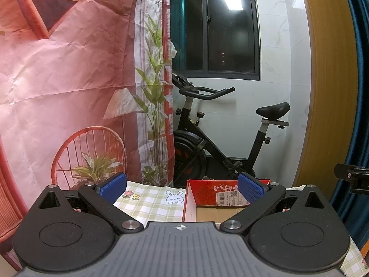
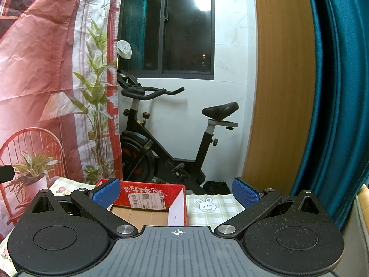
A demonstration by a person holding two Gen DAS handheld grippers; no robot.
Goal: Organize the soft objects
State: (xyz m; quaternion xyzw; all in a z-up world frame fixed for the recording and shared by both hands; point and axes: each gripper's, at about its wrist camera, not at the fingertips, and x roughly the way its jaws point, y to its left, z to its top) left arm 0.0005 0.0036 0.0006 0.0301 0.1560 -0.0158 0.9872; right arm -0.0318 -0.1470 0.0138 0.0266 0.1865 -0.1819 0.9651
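An open red cardboard box [image 1: 207, 188] with a white shipping label stands on a table with a green checked cloth [image 1: 152, 203]; its brown bottom shows bare. My left gripper [image 1: 182, 188] is open and empty, held above the box's left wall. In the right wrist view the same box [image 2: 147, 194] lies ahead to the left, and my right gripper [image 2: 176, 192] is open and empty above the box's right wall. No soft object shows in either view.
A black exercise bike [image 1: 219, 138] stands behind the table under a dark window. A red printed backdrop [image 1: 69, 80] hangs on the left. A wooden panel [image 2: 281, 80] and blue curtain [image 2: 341, 92] stand on the right. The right gripper's edge [image 1: 352, 176] shows at the left view's right side.
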